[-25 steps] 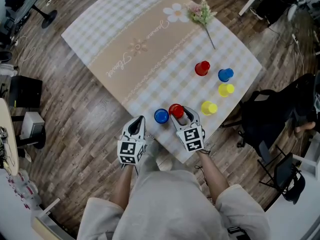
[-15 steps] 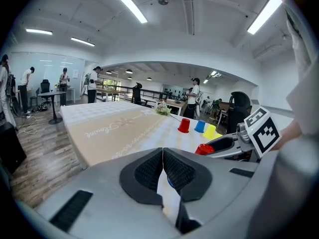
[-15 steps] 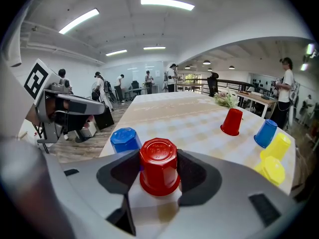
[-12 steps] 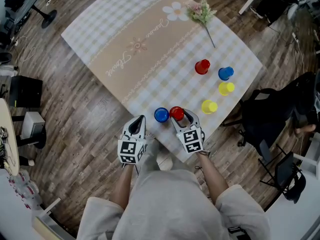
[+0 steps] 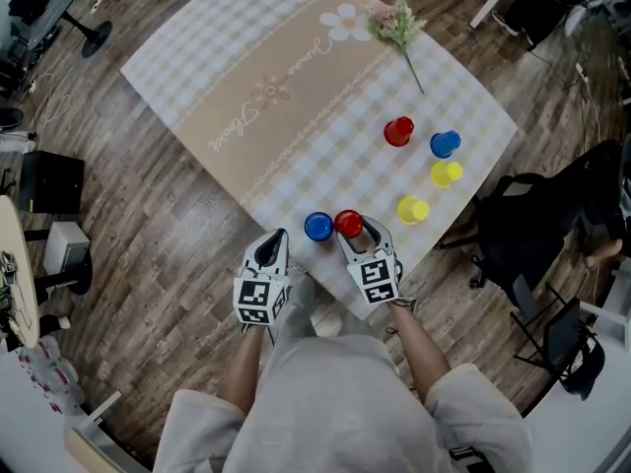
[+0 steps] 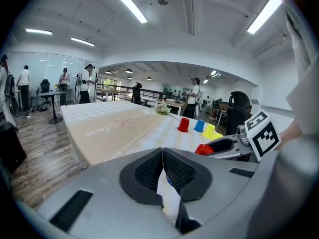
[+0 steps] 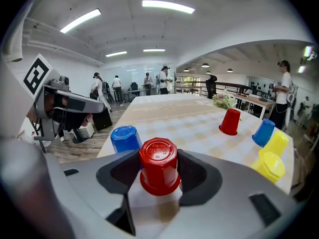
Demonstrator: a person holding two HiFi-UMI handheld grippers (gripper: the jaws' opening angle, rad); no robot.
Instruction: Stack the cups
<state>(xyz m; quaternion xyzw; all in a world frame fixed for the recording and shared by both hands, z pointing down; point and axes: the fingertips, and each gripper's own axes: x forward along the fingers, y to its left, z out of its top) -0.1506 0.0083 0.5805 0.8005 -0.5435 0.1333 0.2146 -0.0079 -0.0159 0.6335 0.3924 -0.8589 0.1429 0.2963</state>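
Note:
Several upside-down cups stand on the checked tablecloth (image 5: 296, 87). My right gripper (image 5: 353, 227) (image 7: 158, 159) is shut on a red cup (image 5: 347, 223) (image 7: 159, 167) near the table's near edge, a pad on each side of it. A blue cup (image 5: 317, 227) (image 7: 125, 139) stands just left of it. Farther right are a red cup (image 5: 398, 132) (image 7: 230, 121), a blue cup (image 5: 445, 145) (image 7: 263, 132) and two yellow cups (image 5: 446, 173) (image 5: 412, 210) (image 7: 269, 166). My left gripper (image 5: 274, 236) (image 6: 163, 151) hangs off the table edge, shut, holding nothing.
A sprig of flowers (image 5: 399, 26) lies at the far side of the cloth. A black chair (image 5: 523, 235) stands close to the table's right corner. Wooden floor surrounds the table. People stand in the far background of the gripper views.
The right gripper and the red cup have shifted slightly toward the table's near edge. The left gripper has barely moved.

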